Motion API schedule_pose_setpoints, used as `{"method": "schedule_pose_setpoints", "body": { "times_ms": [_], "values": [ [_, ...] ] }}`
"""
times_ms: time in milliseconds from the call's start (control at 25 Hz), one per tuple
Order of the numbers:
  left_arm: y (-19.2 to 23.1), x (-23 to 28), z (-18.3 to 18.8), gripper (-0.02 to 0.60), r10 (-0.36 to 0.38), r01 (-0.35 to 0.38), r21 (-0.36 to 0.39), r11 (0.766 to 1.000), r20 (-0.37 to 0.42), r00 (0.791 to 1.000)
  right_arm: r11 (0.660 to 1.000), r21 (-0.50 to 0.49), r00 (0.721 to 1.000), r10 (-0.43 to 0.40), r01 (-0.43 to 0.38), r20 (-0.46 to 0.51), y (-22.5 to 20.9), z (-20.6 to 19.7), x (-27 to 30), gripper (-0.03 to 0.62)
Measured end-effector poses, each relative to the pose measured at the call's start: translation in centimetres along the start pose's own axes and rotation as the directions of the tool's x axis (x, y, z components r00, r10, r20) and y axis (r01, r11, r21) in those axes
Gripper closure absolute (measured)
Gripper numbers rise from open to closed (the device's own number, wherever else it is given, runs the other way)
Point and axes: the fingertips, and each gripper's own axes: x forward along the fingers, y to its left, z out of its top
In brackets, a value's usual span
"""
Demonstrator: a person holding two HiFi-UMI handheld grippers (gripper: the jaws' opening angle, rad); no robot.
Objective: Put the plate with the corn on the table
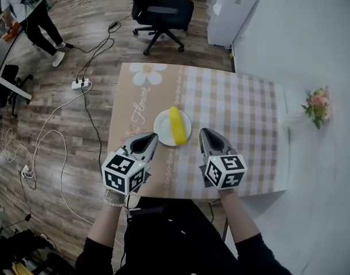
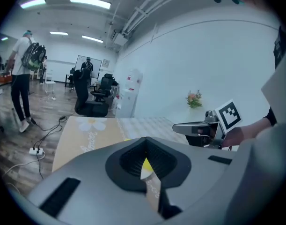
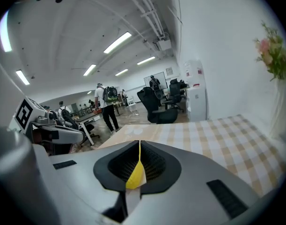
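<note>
Plenty of room on this desk

Only the plate (image 1: pixel 162 132) with the corn (image 1: pixel 176 125) is in the way, just ahead of the left tool (image 1: pixel 152 135) and right tool (image 1: pixel 204 132). The desk (image 1: pixel 243 113) is bare on its checked right side. Flowers (image 1: pixel 316 106) stand past its right edge by the wall (image 1: pixel 312 27), and an office chair (image 1: pixel 160 10) sits well behind.

Bright, even light falls from ceiling strip lights (image 2: pixel 89 2), while both gripper views bend toward dark, rounded, slightly soft edges.
</note>
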Motion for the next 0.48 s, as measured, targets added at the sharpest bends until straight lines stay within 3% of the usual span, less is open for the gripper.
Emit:
{"method": "schedule_pose_setpoints", "body": {
  "times_ms": [480],
  "values": [
    [-3.0,-5.6,5.6,0.568,0.042,-0.067,0.152,0.986,0.163,0.986,0.988,-0.151,0.989,0.040,-0.018,0.140,4.3,5.6,-5.7,0.549]
  ]
}}
